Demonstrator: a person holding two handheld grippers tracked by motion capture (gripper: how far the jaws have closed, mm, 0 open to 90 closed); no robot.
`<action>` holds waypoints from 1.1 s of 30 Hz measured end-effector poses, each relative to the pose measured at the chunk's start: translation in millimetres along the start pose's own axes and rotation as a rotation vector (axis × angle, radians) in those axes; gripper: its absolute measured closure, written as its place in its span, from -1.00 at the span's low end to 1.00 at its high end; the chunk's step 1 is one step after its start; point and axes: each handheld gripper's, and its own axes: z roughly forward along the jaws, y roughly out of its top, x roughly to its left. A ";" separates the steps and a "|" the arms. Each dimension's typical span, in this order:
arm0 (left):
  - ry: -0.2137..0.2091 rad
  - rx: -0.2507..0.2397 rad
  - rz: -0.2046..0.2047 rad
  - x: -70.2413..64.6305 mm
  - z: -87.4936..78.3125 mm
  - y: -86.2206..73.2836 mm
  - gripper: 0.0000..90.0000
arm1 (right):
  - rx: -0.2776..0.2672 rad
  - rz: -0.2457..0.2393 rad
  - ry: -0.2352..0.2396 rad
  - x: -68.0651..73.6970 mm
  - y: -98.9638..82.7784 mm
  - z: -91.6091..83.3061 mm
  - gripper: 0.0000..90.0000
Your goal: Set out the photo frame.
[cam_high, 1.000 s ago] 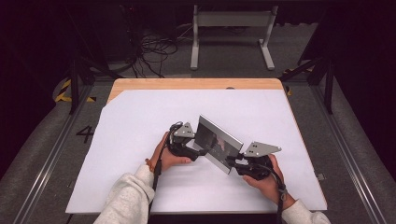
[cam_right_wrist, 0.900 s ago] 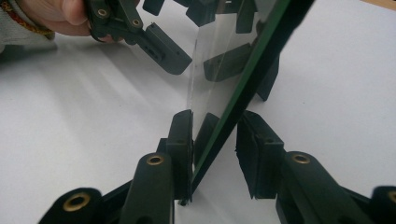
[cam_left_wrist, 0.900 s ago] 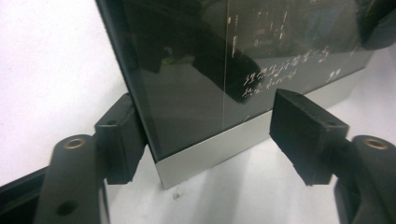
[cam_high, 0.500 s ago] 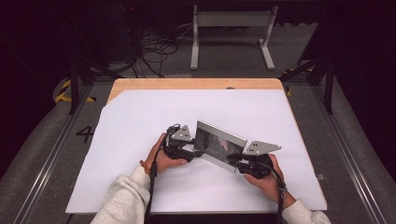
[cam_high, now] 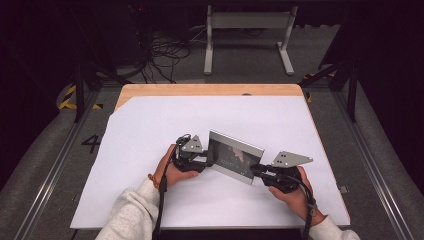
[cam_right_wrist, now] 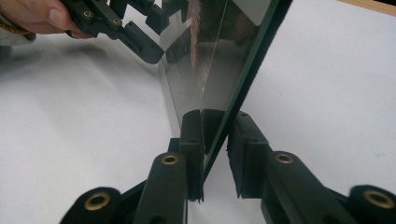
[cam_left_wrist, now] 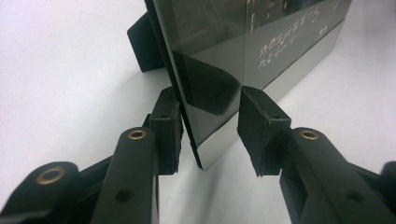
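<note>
Picture frame (cam_high: 235, 161) is standing upright near the middle of the white table cover (cam_high: 150, 125), propped on a black rear stand (cam_left_wrist: 142, 44); silver border, glossy dark glazing, a line of white script on the print.

Left gripper (cam_high: 204, 161) is coming at the frame's left end. In the left gripper view its jaws have just been closing and are straddling the frame's lower corner (cam_left_wrist: 205, 154); the near pad (cam_left_wrist: 168, 126) is sitting just beside the back face, the far pad (cam_left_wrist: 254, 126) is standing apart from the glazing. Not yet clamping — a gap is showing on the glass side.

Right gripper (cam_high: 256, 170) is working the opposite end. Its jaws have also just been closing; in the right gripper view one pad (cam_right_wrist: 192, 140) is lying against the glazed face, the other (cam_right_wrist: 245, 144) is close to the dark edge (cam_right_wrist: 243, 84) with a sliver of gap. Contact on one side, full pinch not confirmed.

Handling, judged: stiff, flat, probably light. The glazing is looking slick and breakable, so pads are likely to skid on it and a hard squeeze is risky. Best purchase is low on the two short ends, pads across the rigid border rather than mid-pane, both ends together so it is not twisting or tipping off its stand.
</note>
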 end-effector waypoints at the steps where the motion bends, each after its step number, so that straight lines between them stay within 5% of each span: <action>1: -0.001 -0.001 -0.002 0.0 0.0 -0.1 0.36 | -0.002 0.000 0.003 0.0 -0.4 0.2 0.75; 12: -0.002 -0.002 -0.013 -0.3 -4.6 -4.1 0.46 | -0.016 0.016 0.001 -1.4 -1.0 3.0 0.75; 33: 0.065 0.030 -0.026 -12.6 -31.9 -21.7 0.61 | -0.043 0.034 0.002 0.0 9.7 26.8 0.62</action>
